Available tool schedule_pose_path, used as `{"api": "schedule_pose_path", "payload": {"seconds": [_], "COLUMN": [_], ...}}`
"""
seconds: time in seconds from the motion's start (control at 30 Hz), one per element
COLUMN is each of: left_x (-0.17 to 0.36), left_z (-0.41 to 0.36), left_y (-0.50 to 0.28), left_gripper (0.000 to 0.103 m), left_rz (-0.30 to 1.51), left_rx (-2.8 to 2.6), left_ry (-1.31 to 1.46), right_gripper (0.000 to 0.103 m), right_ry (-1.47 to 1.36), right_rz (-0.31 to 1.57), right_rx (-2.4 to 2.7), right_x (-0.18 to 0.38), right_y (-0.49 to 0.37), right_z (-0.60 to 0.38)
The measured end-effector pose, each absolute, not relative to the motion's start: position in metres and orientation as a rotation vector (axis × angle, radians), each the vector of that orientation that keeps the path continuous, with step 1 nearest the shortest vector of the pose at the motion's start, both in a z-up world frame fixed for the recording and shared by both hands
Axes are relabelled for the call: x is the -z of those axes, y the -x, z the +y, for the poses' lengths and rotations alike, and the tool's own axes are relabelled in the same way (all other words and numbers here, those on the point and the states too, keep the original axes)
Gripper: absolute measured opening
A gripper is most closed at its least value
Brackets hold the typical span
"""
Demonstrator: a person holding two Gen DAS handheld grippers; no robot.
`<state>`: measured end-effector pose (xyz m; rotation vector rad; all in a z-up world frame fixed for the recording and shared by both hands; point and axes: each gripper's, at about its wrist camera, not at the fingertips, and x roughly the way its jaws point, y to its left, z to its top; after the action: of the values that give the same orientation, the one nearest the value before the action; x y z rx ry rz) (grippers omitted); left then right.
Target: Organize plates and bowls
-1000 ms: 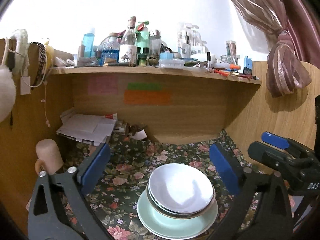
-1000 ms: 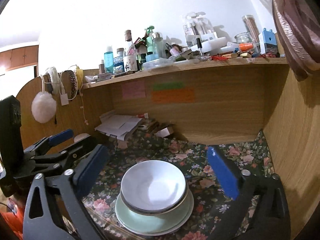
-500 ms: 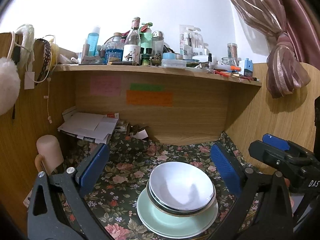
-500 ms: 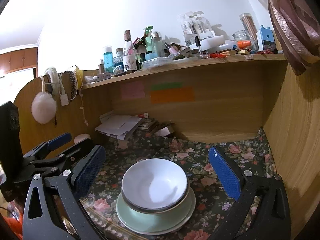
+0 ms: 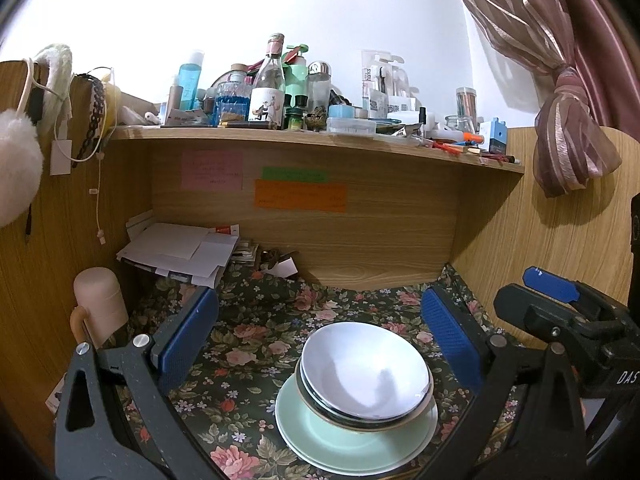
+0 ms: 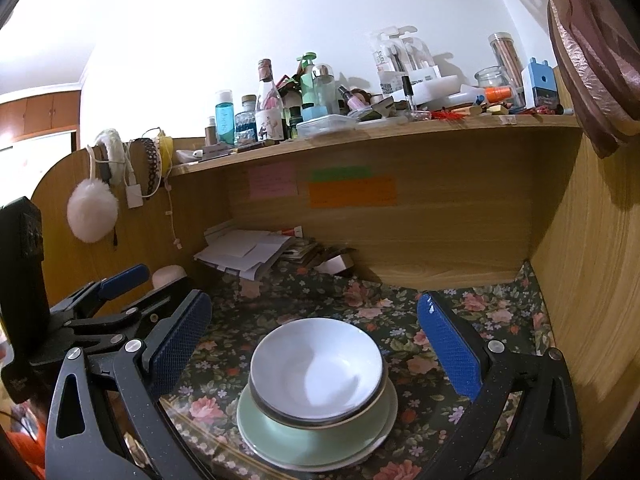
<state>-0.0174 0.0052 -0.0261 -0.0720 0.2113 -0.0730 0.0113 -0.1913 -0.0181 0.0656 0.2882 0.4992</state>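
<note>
Floral cloth (image 5: 256, 344) covers the desk surface, and on it, toward the near edge and a little right of the middle, stands the stack: white bowls (image 5: 366, 372) nested inside one another, resting on pale green plates (image 5: 320, 432). From the right wrist view the same white bowls (image 6: 316, 368) sit centred on the green plates (image 6: 280, 436); how many bowls are nested is hard to count, perhaps two or three. The left gripper (image 5: 318, 328) hangs spread wide, its blue pads on either side of the stack and clear of it, gripping nothing. The right gripper (image 6: 314, 332) is likewise spread wide and empty, with the bowls between and beyond its pads, untouched. A heap of papers (image 5: 180, 252) lies in the far left corner of the surface. Above, a wooden shelf (image 5: 320, 140) carries crowded bottles (image 5: 268, 88). A pink cylinder (image 5: 100, 300) stands at the left edge.
</note>
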Motion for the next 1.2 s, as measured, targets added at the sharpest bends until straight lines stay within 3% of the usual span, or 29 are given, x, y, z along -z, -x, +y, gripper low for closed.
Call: {"api": "schedule_pose_path", "payload": {"seconds": [1.2], "left_x": [0.0224], "left_z": [0.0005], "left_y": [0.0155], "left_gripper": [0.103], "left_rz": [0.204], "left_rx": [0.104], "left_ry": [0.056], "right_gripper": [0.103], "right_ry": [-0.078], "right_rz": [0.291], "right_rx": [-0.513], "right_x": [0.0178], "right_y": [-0.0129], "right_z": [-0.1933]}}
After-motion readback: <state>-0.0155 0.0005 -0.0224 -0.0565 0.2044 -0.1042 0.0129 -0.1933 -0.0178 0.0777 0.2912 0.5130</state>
